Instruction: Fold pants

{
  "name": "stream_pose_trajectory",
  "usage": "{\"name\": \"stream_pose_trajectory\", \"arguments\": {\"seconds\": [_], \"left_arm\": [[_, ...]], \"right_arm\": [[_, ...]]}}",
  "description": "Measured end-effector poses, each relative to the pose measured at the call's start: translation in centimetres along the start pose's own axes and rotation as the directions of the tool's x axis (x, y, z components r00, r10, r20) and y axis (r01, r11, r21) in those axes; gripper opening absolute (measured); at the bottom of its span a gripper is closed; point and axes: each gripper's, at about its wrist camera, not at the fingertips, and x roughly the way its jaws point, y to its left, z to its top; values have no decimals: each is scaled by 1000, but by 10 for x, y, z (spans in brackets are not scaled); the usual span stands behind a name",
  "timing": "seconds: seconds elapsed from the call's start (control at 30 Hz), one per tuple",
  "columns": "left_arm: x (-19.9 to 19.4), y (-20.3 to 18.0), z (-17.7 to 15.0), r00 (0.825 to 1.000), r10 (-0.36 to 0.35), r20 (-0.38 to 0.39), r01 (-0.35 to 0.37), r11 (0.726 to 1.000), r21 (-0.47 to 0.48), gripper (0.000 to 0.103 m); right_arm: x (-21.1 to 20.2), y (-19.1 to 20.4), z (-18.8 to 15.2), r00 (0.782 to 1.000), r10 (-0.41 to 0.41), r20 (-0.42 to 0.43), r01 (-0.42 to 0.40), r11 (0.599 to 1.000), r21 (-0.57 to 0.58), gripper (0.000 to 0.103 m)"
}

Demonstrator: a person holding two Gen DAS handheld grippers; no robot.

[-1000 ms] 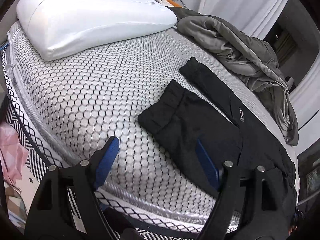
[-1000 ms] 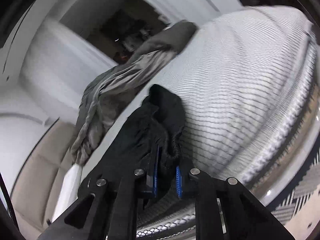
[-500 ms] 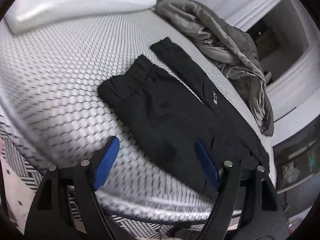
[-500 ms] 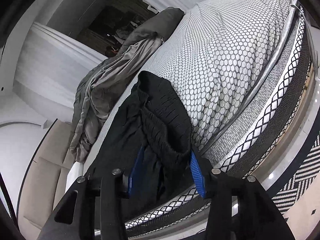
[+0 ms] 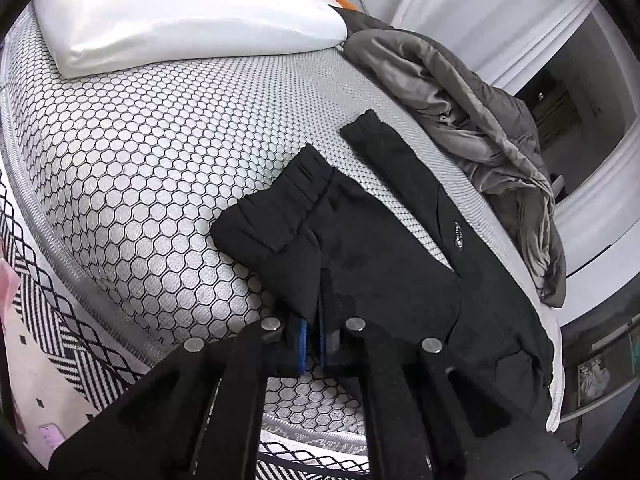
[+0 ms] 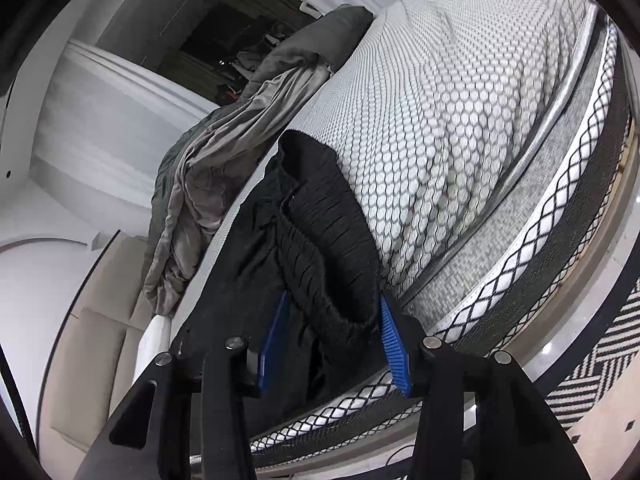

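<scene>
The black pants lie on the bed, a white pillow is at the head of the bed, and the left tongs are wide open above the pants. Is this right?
Not quite. The left tongs are shut on the black pants, as the left wrist view shows. The pants do lie on the bed, with the white pillow at its head.

A home bedroom: a mattress [image 5: 132, 168] with a white pillow [image 5: 188, 12], a crumpled grey duvet [image 5: 480, 120] and a patterned rug [image 5: 44, 316].

The black fabric pants [image 5: 360, 248] run behind the black gripper frame at five o'clock; the plump white pillow [image 5: 180, 12] is cut off at twelve o'clock. The dark doorway's [image 6: 248, 48] clutter at eleven o'clock is too small to tell.
</scene>
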Motion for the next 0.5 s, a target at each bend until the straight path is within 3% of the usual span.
{"name": "stream_pose_trajectory", "arguments": {"seconds": [0.23, 0.3, 0.33, 0.5], "left_arm": [[18, -9, 8, 1000, -2, -7, 1, 1000, -17, 1], [20, -10, 10, 1000, 2, -7, -2, 1000, -15, 1], [17, -10, 11, 1000, 0, -2, 0, 1000, -12, 1], [-7, -12, 9, 999, -7, 40, 6, 1000, 27, 0]], "right_arm": [[18, 0, -10, 1000, 11, -22, -11, 1000, -1, 46], [28, 5, -8, 999, -27, -32, 27, 999, -17, 21], [29, 7, -7, 999, -41, -33, 40, 999, -27, 16], [-10, 18, -5, 997, 6, 74, 1, 995, -95, 12]]}}
